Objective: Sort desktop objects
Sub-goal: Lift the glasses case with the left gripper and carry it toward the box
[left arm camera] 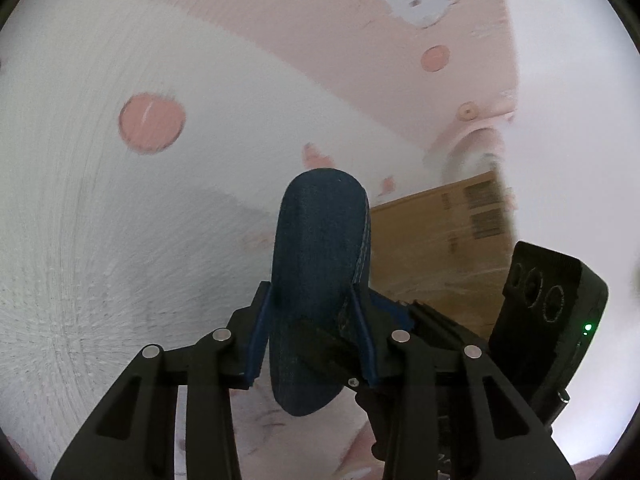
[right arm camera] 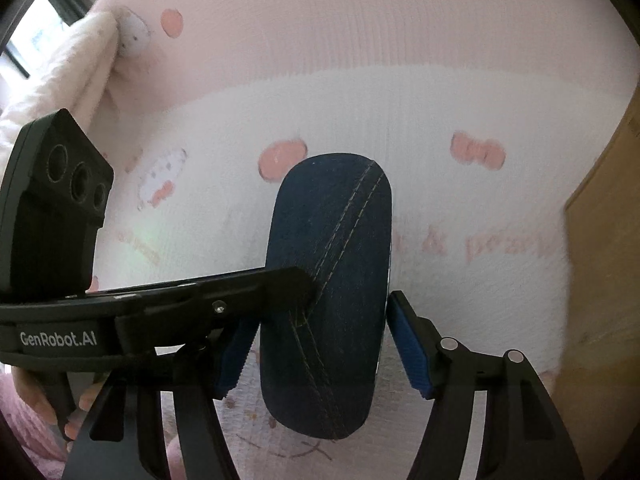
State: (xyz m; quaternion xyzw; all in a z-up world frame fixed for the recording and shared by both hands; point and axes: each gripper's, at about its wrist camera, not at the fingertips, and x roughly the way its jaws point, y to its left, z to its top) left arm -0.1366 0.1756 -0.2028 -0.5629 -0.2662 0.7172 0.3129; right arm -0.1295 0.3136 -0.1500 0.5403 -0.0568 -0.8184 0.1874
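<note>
Left gripper [left arm camera: 316, 324] clamps the denim glasses case [left arm camera: 320, 276], jaws pressed on both its sides, case held up over a pink-and-white printed blanket [left arm camera: 100, 200]. Right gripper [right arm camera: 320, 344] brackets the same case, jaws wide, blue pads [right arm camera: 412, 356] apart from it. Cardboard box [left arm camera: 436, 240] far right.

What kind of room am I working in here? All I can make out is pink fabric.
Probably a bedroom, worked over a bed rather than a desk. A pink-and-white cartoon blanket fills both views, a fluffy pillow lies beside a window, and a cardboard box sits nearby. The denim case is held above the blanket.
</note>
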